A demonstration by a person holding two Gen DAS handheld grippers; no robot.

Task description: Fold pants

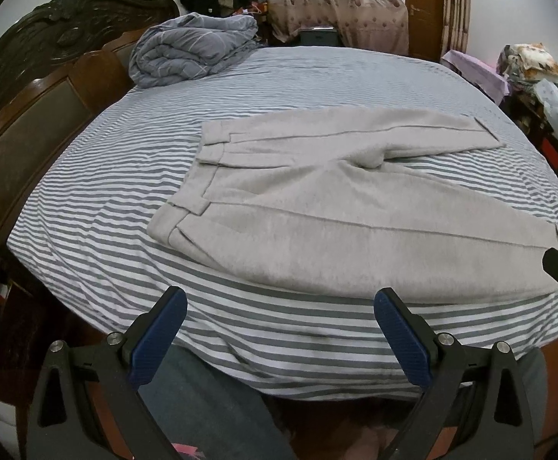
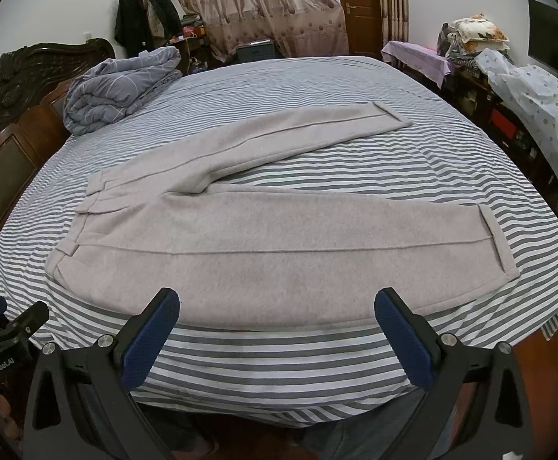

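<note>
Both the left gripper (image 1: 279, 326) and right gripper (image 2: 277, 326) hang spread and empty at the near edge of the bed (image 2: 279, 349), beyond them the pants (image 2: 240, 245) lying flat, legs splayed, no fold begun.

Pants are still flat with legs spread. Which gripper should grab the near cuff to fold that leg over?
Right. The right gripper faces the near leg, its cuff to its right; the left gripper sits nearer the waistband.

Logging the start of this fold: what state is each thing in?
Light grey pants: unfolded, flat on the bed, legs spread apart.
Grey quilted blanket: bundled by the headboard.
Striped bed sheet: spread over the mattress.
Left gripper: open, empty.
Right gripper: open, empty.
</note>
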